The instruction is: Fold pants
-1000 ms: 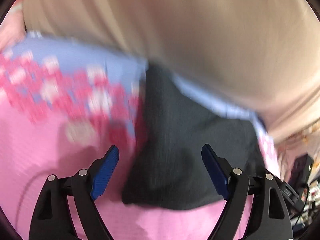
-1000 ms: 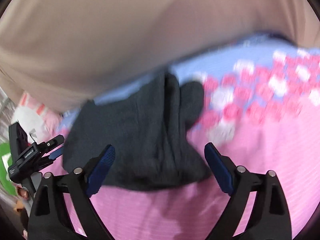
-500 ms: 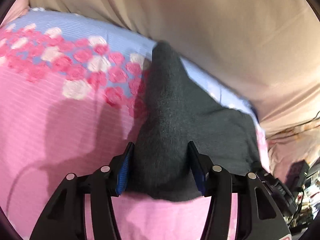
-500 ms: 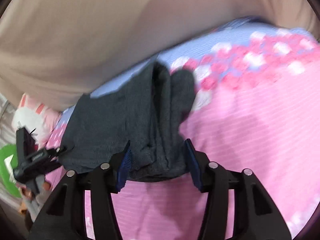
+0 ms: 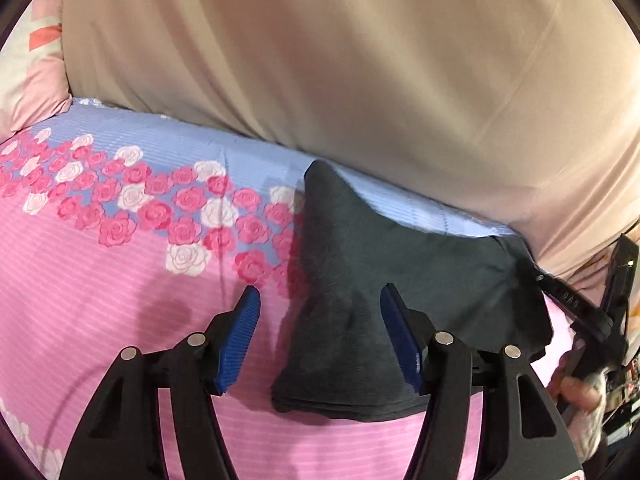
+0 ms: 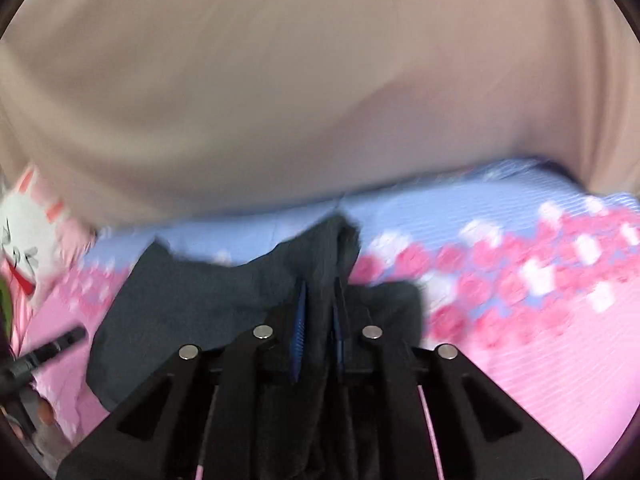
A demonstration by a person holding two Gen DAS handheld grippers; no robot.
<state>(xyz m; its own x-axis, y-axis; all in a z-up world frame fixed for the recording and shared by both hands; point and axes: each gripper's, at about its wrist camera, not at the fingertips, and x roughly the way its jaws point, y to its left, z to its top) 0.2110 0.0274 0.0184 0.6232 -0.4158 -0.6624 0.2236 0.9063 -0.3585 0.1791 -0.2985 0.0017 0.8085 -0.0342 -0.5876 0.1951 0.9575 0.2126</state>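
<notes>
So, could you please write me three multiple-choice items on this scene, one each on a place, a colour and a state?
1. Where do the pants lie?
A. on the floral bedsheet
B. on a wooden floor
C. in a basket

2. What colour are the pants?
A. white
B. dark grey
C. red

3. How do the claws stand?
A. both open
B. both shut
C. left claw open, right claw shut on the pants

Answers: 1 A, pink rose-print sheet shows around them; 2 B, the cloth is charcoal; 3 C, left pads stand apart, right pads pinch a fold.
</notes>
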